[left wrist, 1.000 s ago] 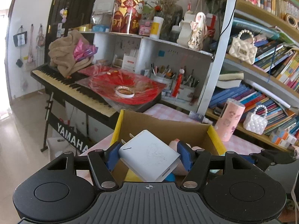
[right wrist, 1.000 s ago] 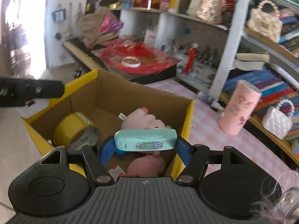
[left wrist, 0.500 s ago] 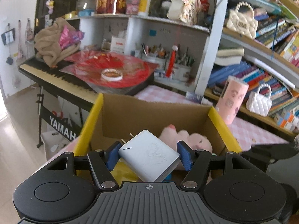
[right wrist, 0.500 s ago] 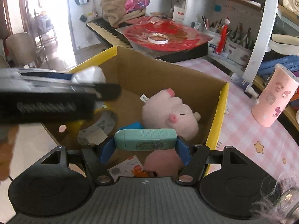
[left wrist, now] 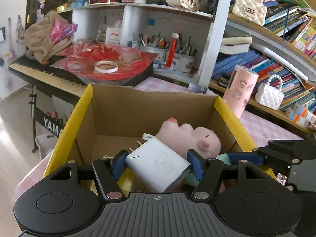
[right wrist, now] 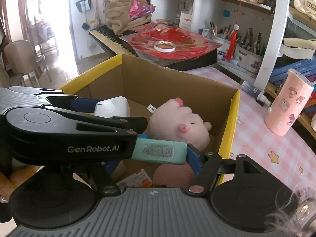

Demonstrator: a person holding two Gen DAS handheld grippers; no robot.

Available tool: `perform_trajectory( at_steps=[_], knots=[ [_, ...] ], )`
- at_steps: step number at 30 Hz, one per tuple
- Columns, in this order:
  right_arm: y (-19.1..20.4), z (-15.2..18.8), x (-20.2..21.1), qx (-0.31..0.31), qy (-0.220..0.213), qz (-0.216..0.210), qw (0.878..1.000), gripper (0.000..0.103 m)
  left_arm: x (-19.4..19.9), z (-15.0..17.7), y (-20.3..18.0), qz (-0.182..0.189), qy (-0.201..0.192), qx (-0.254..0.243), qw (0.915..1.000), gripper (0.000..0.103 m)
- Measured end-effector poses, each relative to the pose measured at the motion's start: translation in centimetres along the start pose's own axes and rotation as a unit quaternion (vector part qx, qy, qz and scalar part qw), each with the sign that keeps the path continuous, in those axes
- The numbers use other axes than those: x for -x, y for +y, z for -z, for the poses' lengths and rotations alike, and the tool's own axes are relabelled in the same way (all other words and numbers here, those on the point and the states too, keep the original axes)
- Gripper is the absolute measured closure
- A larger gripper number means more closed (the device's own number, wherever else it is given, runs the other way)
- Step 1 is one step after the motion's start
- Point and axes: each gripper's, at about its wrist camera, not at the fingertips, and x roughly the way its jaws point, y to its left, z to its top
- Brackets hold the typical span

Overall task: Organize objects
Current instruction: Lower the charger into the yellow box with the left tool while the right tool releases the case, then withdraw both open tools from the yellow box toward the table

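My left gripper [left wrist: 158, 163] is shut on a white plug charger [left wrist: 158, 164] and holds it over the near part of the open yellow-edged cardboard box [left wrist: 138, 106]. My right gripper [right wrist: 158, 152] is shut on a mint-green tube [right wrist: 160, 151], also over the box [right wrist: 177, 83]. The left gripper [right wrist: 69, 130] crosses in front of the right wrist view, its charger [right wrist: 112, 107] showing above it. A pink plush pig [left wrist: 193, 138] lies in the box and shows in the right wrist view [right wrist: 181, 126]. The right gripper's arm [left wrist: 276, 156] shows at the left view's right edge.
A pink tumbler [right wrist: 286, 110] stands on the pink checked table [right wrist: 266, 148] right of the box. A keyboard [left wrist: 43, 75] with red paper and a tape roll [left wrist: 106, 66] sits behind. Bookshelves [left wrist: 276, 69] fill the right. A card [right wrist: 138, 179] lies in the box bottom.
Both grippers have moved forward and lower over the box, still holding their objects. The left gripper has moved across the right wrist view, closer to the right gripper.
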Motion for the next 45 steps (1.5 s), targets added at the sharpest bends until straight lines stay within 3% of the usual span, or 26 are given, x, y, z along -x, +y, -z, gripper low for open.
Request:
perform_trajectory(
  at_steps=[3, 6, 11, 20, 27, 31, 45],
  knots=[
    [0.1, 0.1, 0.2, -0.005, -0.002, 0.006, 1.0, 0.032, 0.5, 0.2, -0.2, 0.0, -0.006, -0.01, 0.9999, 0.035],
    [0.5, 0.3, 1.0, -0.005, -0.013, 0.022, 1.0, 0.028, 1.8, 0.0, -0.6, -0.007, -0.029, -0.022, 0.9993, 0.021],
    [0.8, 0.9, 3.3, -0.028, -0.04, 0.041, 0.998, 0.025, 4.9, -0.6, -0.4, -0.004, -0.072, -0.025, 0.9971, 0.019],
    [2.0, 2.5, 8.6, -0.069, -0.103, 0.122, 0.985, 0.021, 10.1, 1.1, 0.9, -0.013, -0.1, 0.004, 0.9949, 0.011],
    [3.5, 5.6, 11.4, -0.113, -0.109, 0.186, 0.97, 0.018, 12.6, 4.4, 1.7, -0.017, -0.082, 0.0, 0.9965, 0.01],
    [4.8, 7.9, 12.2, -0.138, -0.089, 0.212, 0.963, 0.017, 13.3, 6.1, 1.8, -0.021, -0.061, -0.008, 0.9979, 0.009],
    [9.3, 13.6, 14.0, -0.138, -0.039, 0.231, 0.962, 0.01, 15.5, 11.1, 0.9, -0.005, 0.0, -0.032, 0.9995, 0.007]
  ],
)
